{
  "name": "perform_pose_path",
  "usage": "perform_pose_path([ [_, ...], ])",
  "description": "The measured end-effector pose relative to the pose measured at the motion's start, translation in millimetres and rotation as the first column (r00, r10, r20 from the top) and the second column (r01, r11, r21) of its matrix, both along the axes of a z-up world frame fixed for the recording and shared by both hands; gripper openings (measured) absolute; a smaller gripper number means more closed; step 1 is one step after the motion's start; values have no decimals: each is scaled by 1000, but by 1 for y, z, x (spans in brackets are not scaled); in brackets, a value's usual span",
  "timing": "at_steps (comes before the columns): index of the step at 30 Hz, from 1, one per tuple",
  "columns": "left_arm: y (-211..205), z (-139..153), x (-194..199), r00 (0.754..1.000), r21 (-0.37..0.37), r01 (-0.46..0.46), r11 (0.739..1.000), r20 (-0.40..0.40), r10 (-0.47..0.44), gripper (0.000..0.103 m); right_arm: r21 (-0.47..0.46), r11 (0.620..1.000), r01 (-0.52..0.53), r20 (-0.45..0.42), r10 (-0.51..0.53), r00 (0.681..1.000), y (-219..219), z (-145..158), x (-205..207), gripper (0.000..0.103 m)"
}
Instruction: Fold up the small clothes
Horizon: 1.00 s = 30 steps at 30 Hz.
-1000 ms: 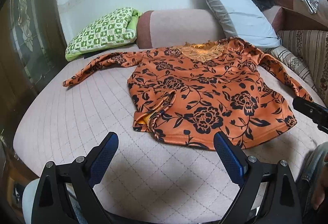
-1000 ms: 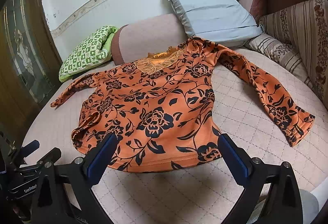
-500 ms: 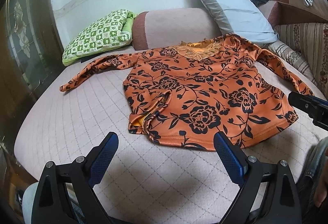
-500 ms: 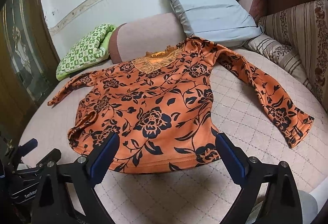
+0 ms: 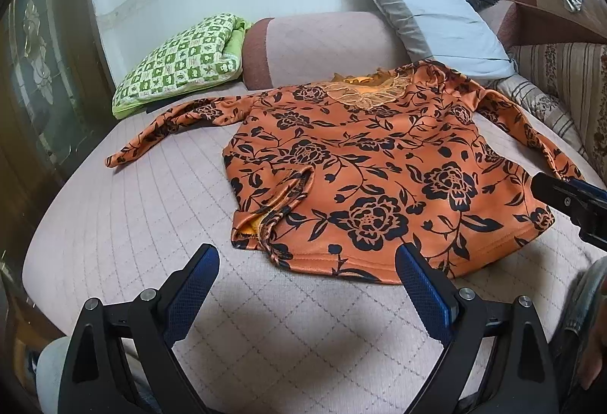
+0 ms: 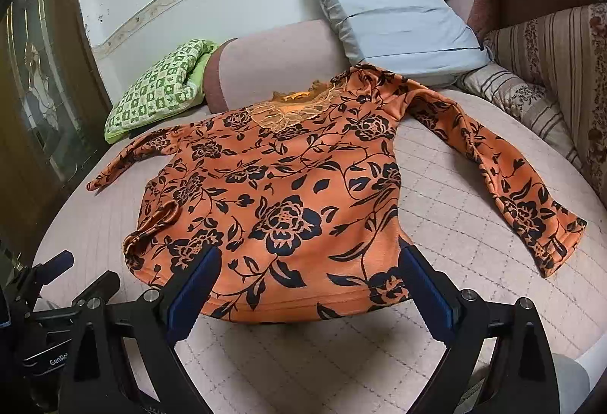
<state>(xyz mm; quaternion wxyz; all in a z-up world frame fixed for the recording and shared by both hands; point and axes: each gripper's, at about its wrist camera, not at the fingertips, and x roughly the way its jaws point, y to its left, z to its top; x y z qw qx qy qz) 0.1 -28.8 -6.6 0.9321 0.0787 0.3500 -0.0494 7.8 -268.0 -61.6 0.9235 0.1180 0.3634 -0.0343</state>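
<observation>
An orange long-sleeved top with black flowers (image 5: 364, 171) (image 6: 288, 194) lies flat on the pink quilted bed (image 5: 125, 217), neck toward the wall and both sleeves spread out. Its lower left hem corner (image 5: 273, 220) is bunched and turned over, showing yellow lining. My left gripper (image 5: 307, 285) hovers open just short of the hem, near that bunched corner. My right gripper (image 6: 309, 285) is open over the middle of the hem, nothing between its blue pads. The right gripper's tip (image 5: 569, 201) shows at the right edge of the left wrist view.
A green checked pillow (image 5: 182, 65) and a pink bolster (image 5: 322, 46) lie at the head of the bed. A grey pillow (image 6: 390, 19) leans behind the top's right shoulder. Striped cushions (image 6: 550, 72) line the right side. A wooden door (image 5: 34, 72) stands at left.
Both grippers have drawn slightly back and up from the hem, so the top appears a little farther away. The top itself has not moved, and both grippers stay open.
</observation>
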Motion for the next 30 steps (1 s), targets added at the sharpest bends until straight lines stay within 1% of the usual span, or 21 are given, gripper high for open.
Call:
perform_pose_path([
  [7,1,-3,1,1000,0,-6,1000,-9,6,95,6,1000,7,-4,-7,1000,-2,-1,0,95],
  [30,1,-3,-3,1000,1,-6,1000,2,6,95,2,1000,8,-3,-8,1000,-1,-1,0,95],
])
